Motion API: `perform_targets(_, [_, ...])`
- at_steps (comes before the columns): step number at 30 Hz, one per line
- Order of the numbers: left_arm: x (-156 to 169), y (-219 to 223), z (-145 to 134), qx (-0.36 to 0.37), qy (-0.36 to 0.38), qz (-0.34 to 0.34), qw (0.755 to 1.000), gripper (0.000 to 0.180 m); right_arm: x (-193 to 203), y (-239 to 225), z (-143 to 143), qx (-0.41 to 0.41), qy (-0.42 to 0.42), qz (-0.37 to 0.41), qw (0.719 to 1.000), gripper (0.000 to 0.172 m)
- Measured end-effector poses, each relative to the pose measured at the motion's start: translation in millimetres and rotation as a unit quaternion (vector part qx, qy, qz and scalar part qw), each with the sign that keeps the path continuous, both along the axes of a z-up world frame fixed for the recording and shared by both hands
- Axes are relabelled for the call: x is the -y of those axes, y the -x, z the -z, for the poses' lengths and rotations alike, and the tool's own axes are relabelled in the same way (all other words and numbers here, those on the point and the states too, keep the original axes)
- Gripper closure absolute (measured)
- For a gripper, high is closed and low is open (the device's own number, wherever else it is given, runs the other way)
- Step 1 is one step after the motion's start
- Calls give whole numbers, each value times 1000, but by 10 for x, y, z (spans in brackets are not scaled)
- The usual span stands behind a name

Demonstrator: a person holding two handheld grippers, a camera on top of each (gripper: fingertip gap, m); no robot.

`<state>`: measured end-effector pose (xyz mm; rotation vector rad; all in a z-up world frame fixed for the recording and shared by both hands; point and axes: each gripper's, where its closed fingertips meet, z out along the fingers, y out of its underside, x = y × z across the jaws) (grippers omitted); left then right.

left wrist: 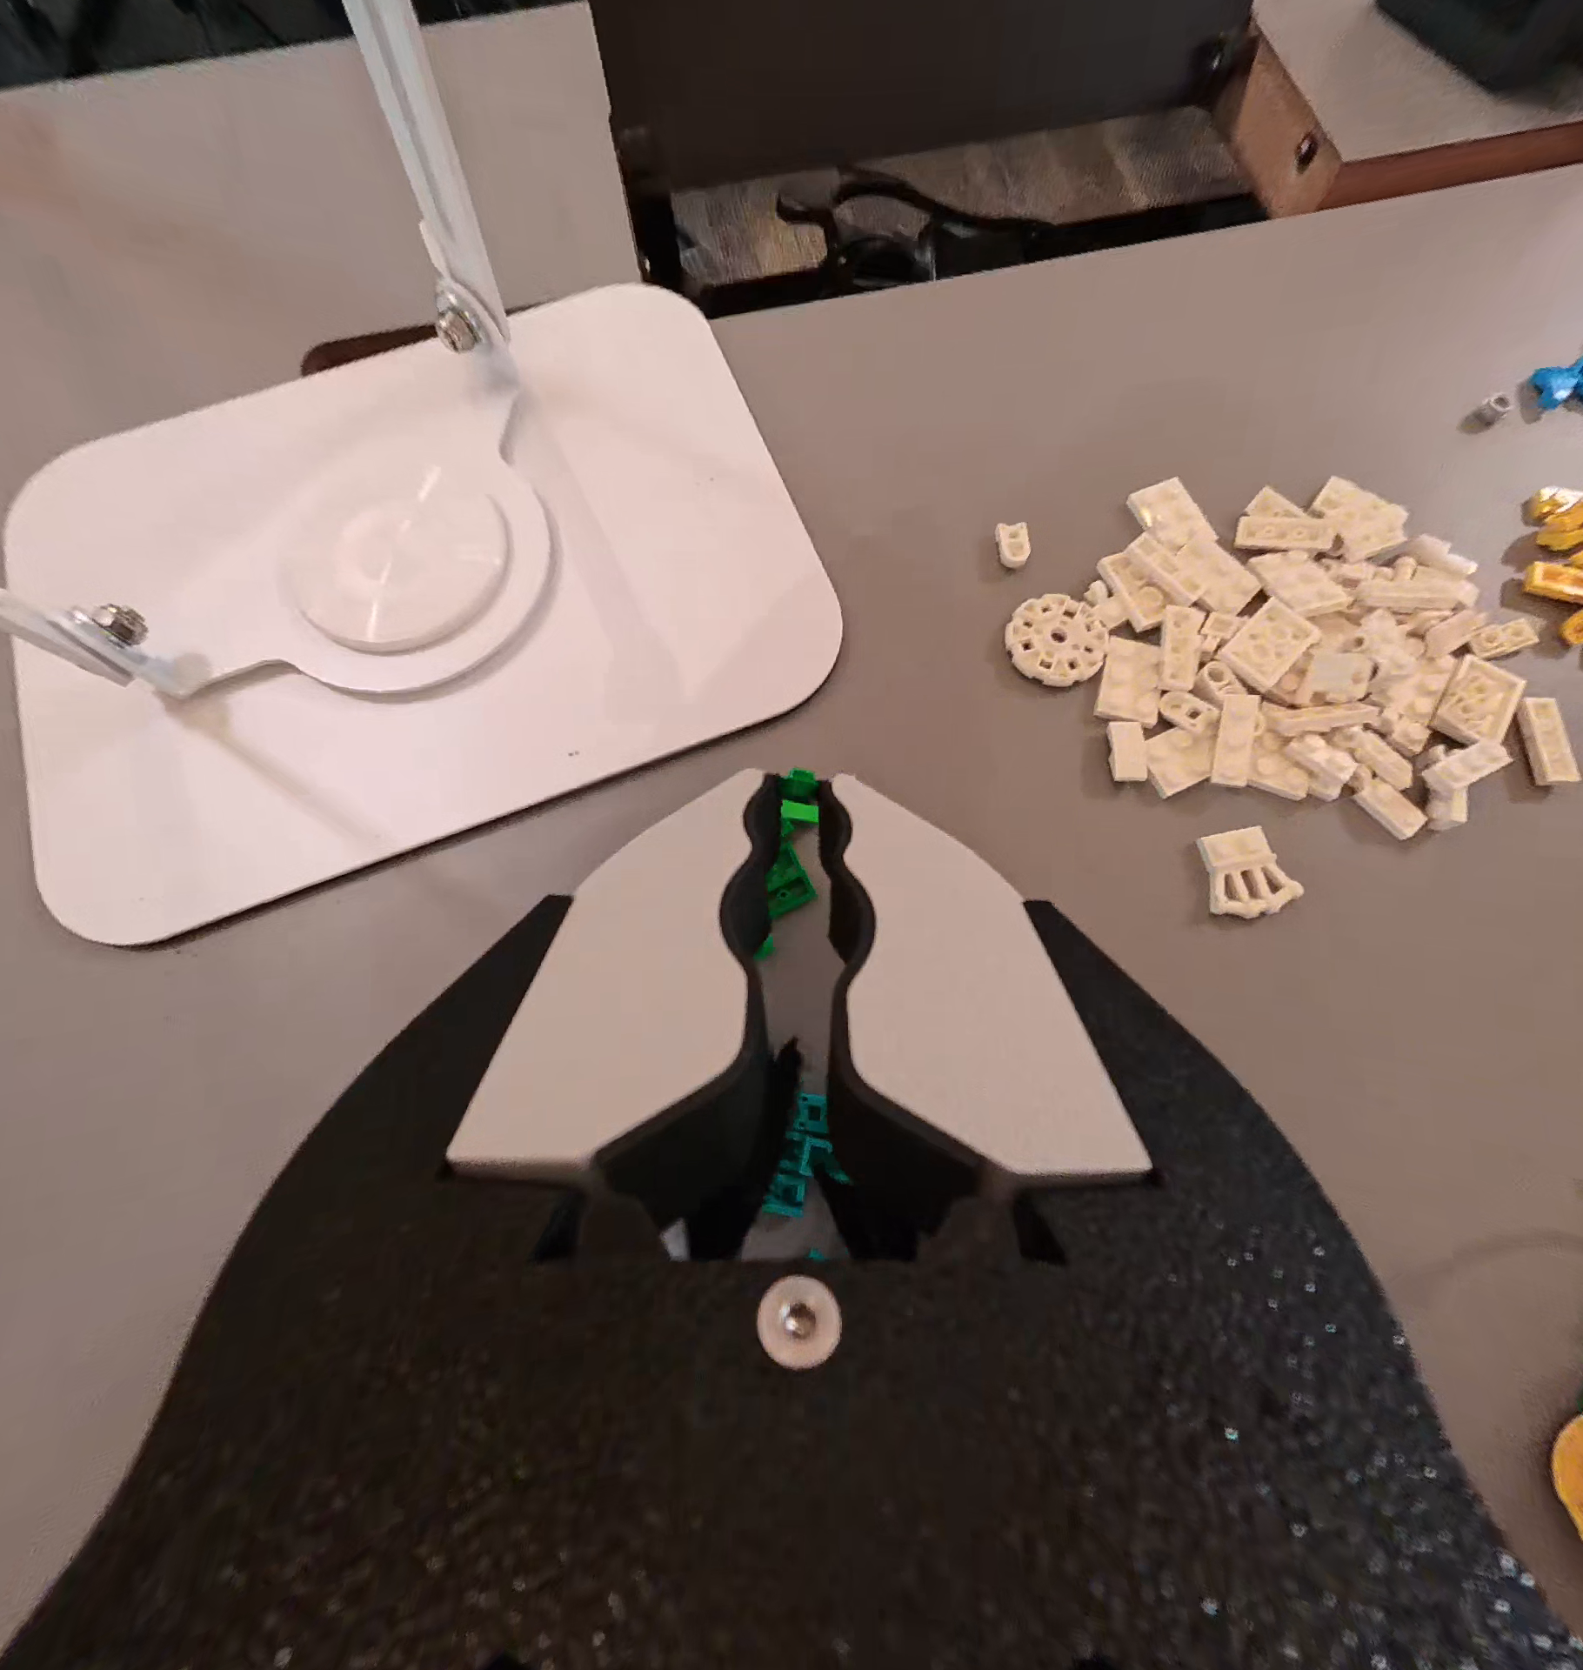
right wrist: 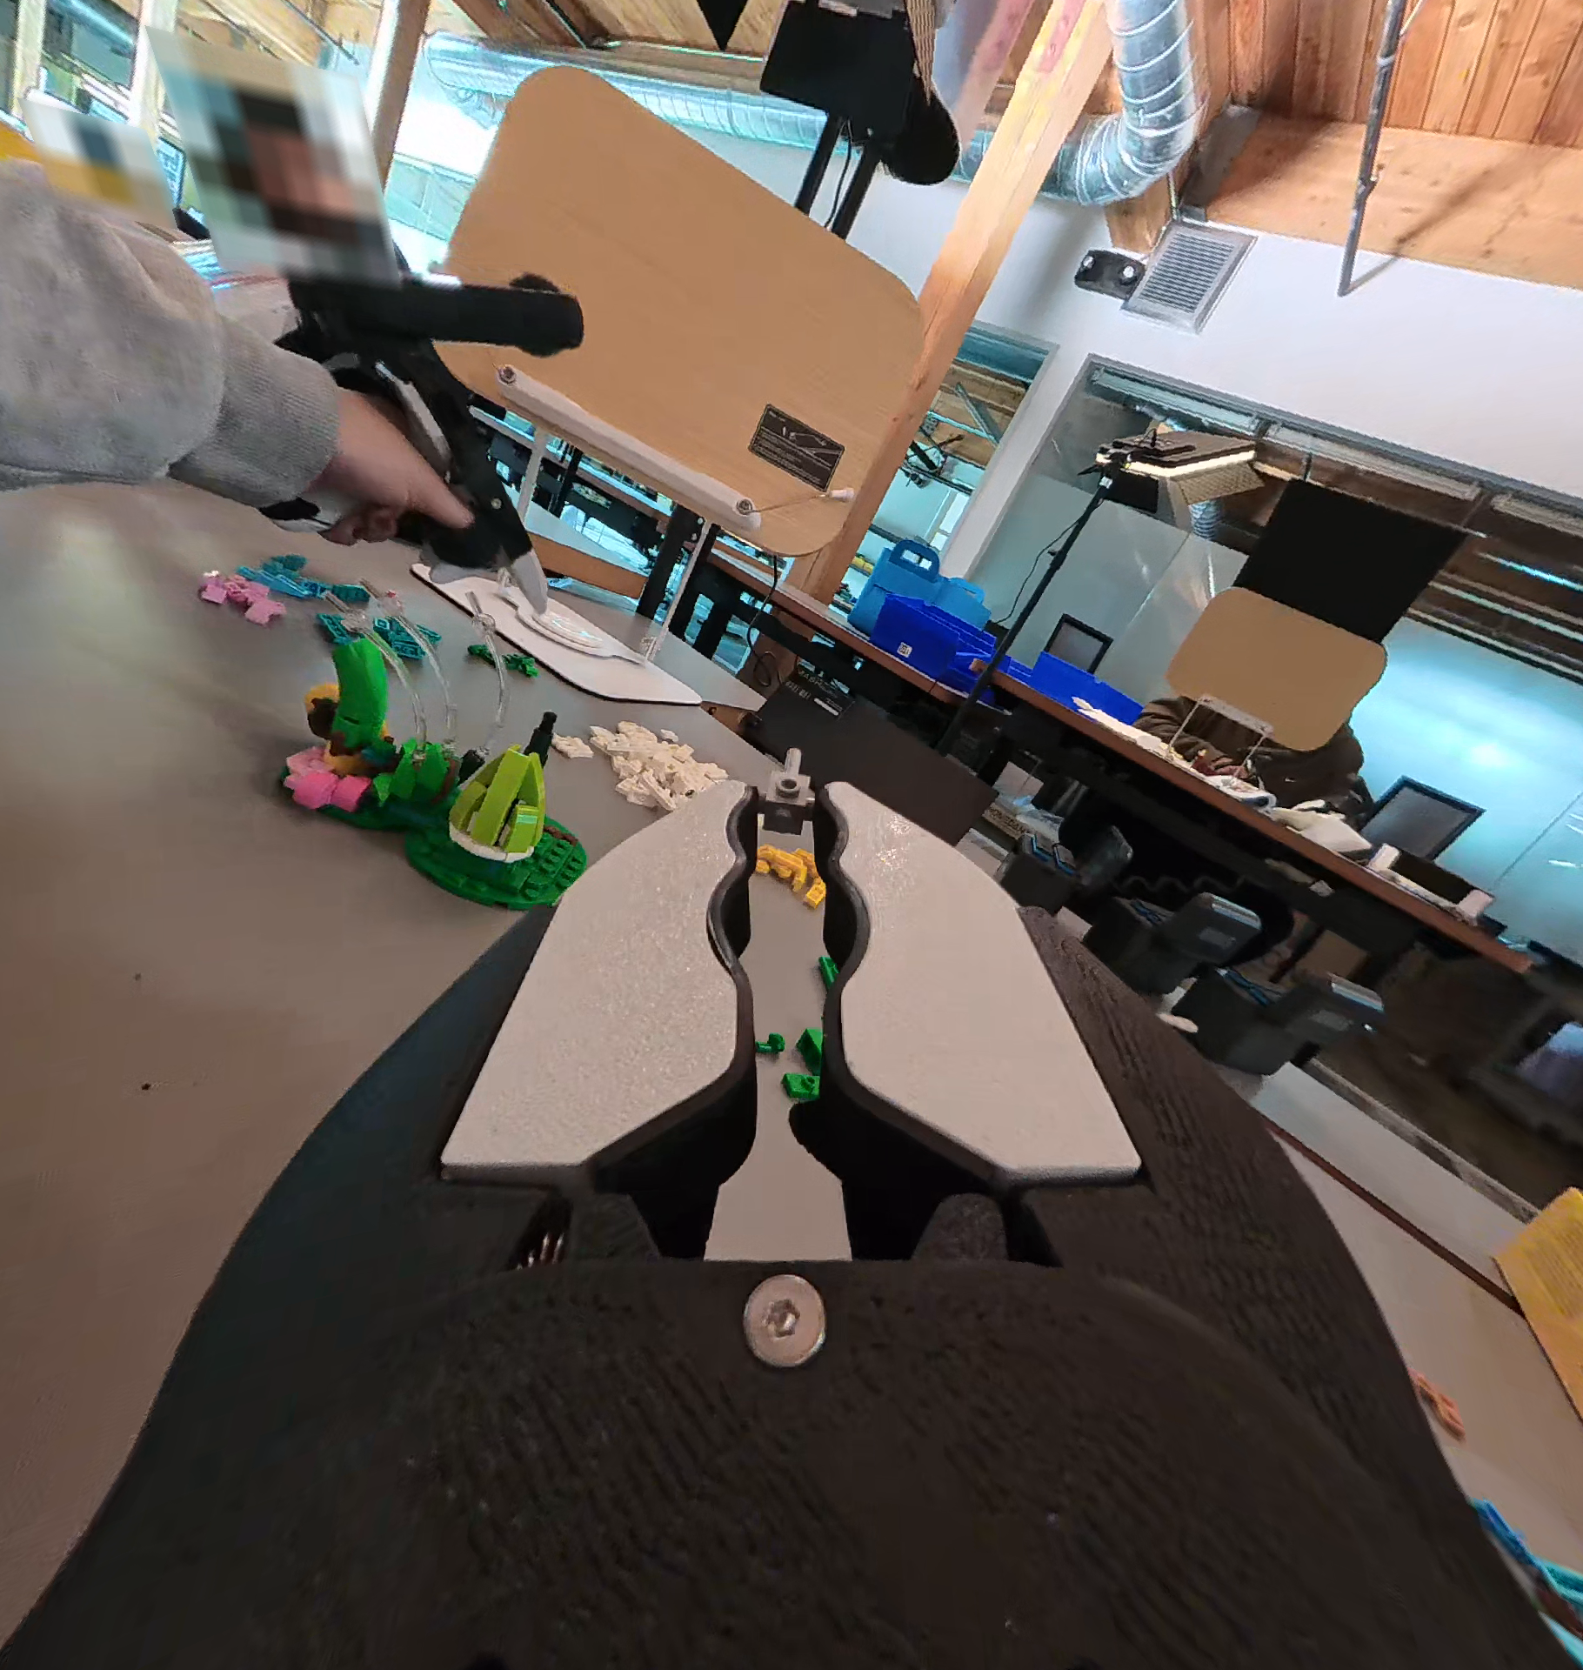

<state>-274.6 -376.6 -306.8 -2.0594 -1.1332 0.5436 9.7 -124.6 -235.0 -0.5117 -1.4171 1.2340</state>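
Grey brick (right wrist: 786, 801) pinched in right hand-held gripper (right wrist: 785, 807), left hand-held gripper (left wrist: 799, 784) clamping green brick (left wrist: 800, 788), white bricks (left wrist: 1294, 651) nearby

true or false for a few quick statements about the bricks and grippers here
1. The right gripper pinches a small grey piece. True.
2. The white bricks are stacked in a tower. False: they lie in a loose pile.
3. The left gripper has a green piece at its tips. True.
4. The lamp base is black. False: it is white.
5. The yellow bricks lie on the table. True.
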Motion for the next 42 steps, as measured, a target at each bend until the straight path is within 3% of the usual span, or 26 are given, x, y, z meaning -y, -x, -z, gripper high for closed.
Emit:
perform_targets(5, [53,-1,172,32,38,-8,999,169,-33,27,10,14,20,-3,1000,162])
perform_targets(11, [81,-14,242,49,29,-22,998,150,6,-1,21,14,8,-8,1000,161])
perform_targets(18, [129,-34,300,59,-1,-35,998,144,54,-6,34,19,4,-17,1000,161])
perform_targets(29, [122,24,281,77,-34,-49,995,121,72,5,30,18,4,-21,1000,162])
perform_targets(33, [-10,-4,-17,15,-87,-46,995,114,73,2,24,16,5,-22,1000,162])
perform_targets(35, [-219,-236,-356,-52,-142,-10,988,114,74,-1,23,15,4,-23,1000,162])
perform_targets(38, [-591,-957,-754,-135,-181,85,970,115,92,-11,29,16,0,-28,999,161])
perform_targets(42, [-1135,-2265,-959,-200,-215,259,920,128,190,-65,44,20,-7,-62,998,161])
